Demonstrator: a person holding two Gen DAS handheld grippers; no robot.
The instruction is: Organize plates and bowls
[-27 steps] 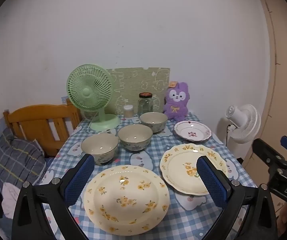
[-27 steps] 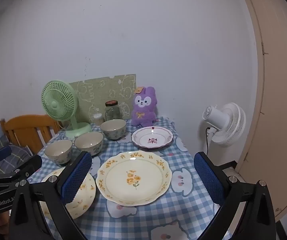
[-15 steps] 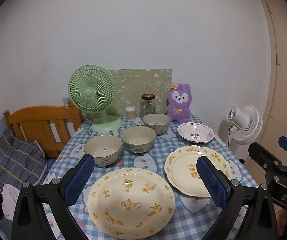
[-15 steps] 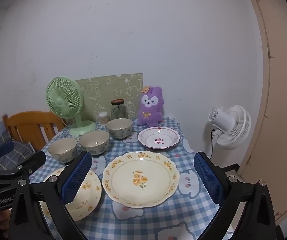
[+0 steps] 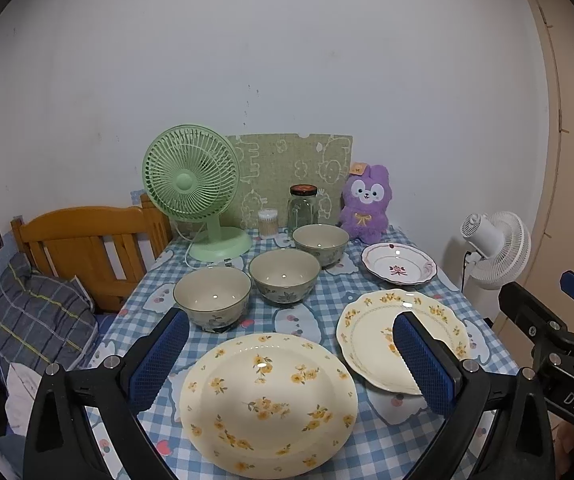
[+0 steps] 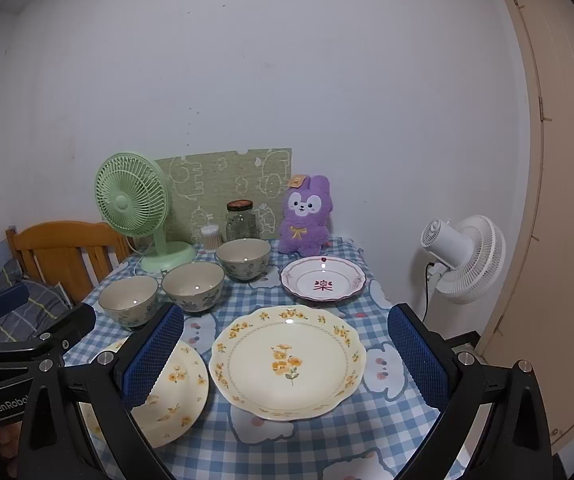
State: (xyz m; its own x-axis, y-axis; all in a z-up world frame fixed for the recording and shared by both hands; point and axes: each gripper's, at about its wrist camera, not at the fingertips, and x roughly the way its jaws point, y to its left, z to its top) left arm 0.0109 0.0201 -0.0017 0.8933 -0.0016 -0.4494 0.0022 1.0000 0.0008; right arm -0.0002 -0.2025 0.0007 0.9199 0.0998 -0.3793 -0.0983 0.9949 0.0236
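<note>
On the blue checked tablecloth (image 5: 327,300) a large round cream plate (image 5: 267,400) with yellow flowers lies nearest. A scalloped cream plate (image 5: 367,316) sits to its right, and a small white plate (image 5: 397,264) with a red motif lies behind that one. Three floral bowls (image 5: 212,300) (image 5: 284,276) (image 5: 320,240) run diagonally toward the back. My left gripper (image 5: 289,344) hovers open above the large plate, touching nothing. My right gripper (image 6: 285,332) is open over the scalloped plate (image 6: 287,362), also holding nothing.
A green desk fan (image 5: 191,184), a glass jar (image 5: 303,208), a cotton swab tub (image 5: 268,222), a purple plush (image 5: 365,204) and a green board line the back edge. A wooden chair (image 5: 87,240) stands left, and a white floor fan (image 5: 495,248) stands right beside a door.
Both views have drifted a little, so the table sits slightly further right in frame. No dish has moved and both grippers have stayed wide open.
</note>
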